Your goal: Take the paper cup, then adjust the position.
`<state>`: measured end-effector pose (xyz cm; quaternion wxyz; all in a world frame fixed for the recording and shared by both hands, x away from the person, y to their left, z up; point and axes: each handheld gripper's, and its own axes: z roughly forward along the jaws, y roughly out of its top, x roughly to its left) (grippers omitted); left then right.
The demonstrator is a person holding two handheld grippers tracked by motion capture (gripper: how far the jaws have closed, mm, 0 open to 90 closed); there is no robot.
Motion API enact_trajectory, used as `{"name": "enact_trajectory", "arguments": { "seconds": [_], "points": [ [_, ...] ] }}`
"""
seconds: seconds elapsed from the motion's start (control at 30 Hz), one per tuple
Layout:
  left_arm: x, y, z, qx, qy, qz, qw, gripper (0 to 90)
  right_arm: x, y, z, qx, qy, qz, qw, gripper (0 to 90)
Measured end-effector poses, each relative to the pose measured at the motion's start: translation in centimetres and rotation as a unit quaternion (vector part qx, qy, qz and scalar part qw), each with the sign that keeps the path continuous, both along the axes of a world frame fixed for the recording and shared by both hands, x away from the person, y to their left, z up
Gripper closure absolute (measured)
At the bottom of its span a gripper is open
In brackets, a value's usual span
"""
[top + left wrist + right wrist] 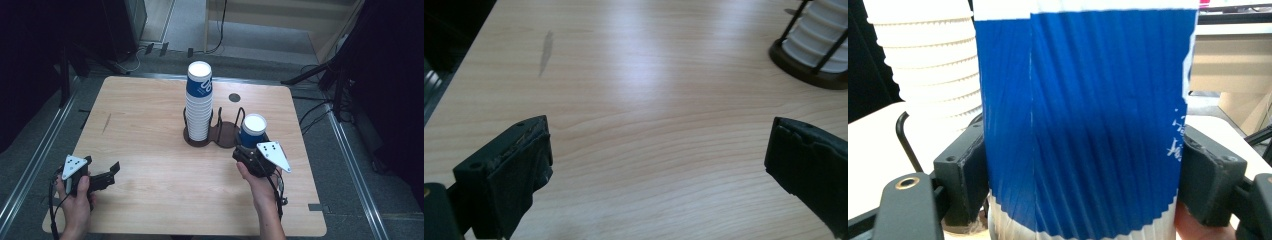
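Observation:
A tall stack of paper cups (199, 100), the top one blue, stands in the left ring of a dark wire cup holder (225, 136) mid-table. My right gripper (250, 150) is shut on a single blue-sleeved paper cup (252, 131), held upright at the holder's right side; whether it stands inside the ring I cannot tell. In the right gripper view both pads (965, 175) press the sides of the blue cup (1083, 115), with the stack (928, 65) behind it on the left. My left gripper (112, 172) rests low near the table's front left corner, open, nothing between its jaws (659, 150).
The wooden table (150, 115) has a round dark grommet (234, 98) behind the holder and a thin grey mark (545, 50) at the left. The holder's base (809, 75) lies far right in the left gripper view. Stands and cables ring the table.

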<state>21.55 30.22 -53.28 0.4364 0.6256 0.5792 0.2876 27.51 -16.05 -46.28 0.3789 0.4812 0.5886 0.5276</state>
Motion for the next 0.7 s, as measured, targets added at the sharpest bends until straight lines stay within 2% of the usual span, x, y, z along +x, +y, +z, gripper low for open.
{"name": "enact_trajectory", "arguments": {
  "seconds": [0.07,0.17,0.37,0.47,0.5,0.6,0.7],
  "points": [
    [0.2,-0.9,0.8,0.009,-0.002,-0.017,0.9998,0.0,-0.3,-0.1,-0.1,0.006,-0.001,-0.003,1.0000,19.6],
    [0.4,-1.6,1.2,0.007,-0.005,-0.025,0.9997,0.0,-0.6,0.0,-0.3,0.004,-0.001,-0.003,1.0000,19.6],
    [1.6,-4.4,3.0,-0.008,-0.021,-0.059,0.9980,0.0,-0.8,0.5,-0.9,-0.004,0.002,-0.001,1.0000,19.6],
    [2.0,-5.3,3.7,-0.007,-0.030,-0.071,0.9970,0.0,-0.9,0.9,-1.3,-0.005,0.005,0.003,1.0000,19.6],
    [2.5,-6.1,4.4,-0.001,-0.037,-0.085,0.9957,0.0,-0.9,1.1,-1.5,-0.010,0.005,0.006,0.9999,19.5],
    [2.9,-7.1,5.2,0.005,-0.042,-0.105,0.9935,0.0,-1.0,1.7,-1.9,-0.014,0.011,0.013,0.9998,19.5],
    [3.0,-7.5,5.3,0.002,-0.043,-0.115,0.9924,0.0,-1.1,2.2,-2.1,-0.020,0.013,0.021,0.9995,19.5]
  ]
}}
